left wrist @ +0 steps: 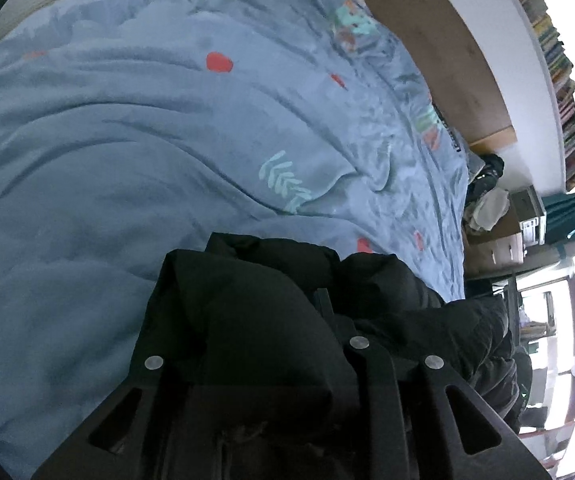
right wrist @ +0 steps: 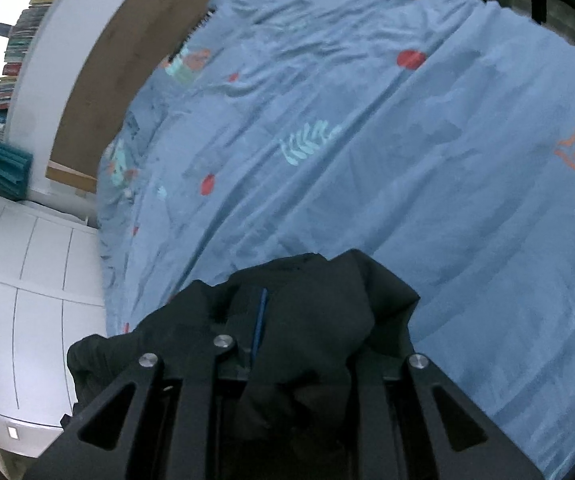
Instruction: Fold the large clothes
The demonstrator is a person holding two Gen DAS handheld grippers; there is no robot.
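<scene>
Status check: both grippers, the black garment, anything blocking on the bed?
Right gripper shut on black garment. Left gripper buried in it, grip unclear. Blue bedspread ahead, nothing blocking.

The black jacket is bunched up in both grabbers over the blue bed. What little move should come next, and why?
Probably lower the black jacket onto the blue quilt and spread it flat. It is bunched over both the left gripper and the right gripper, which is pinched shut on it, and the quilt ahead has bare room. A crumpled jacket likely cannot be folded neatly.
</scene>
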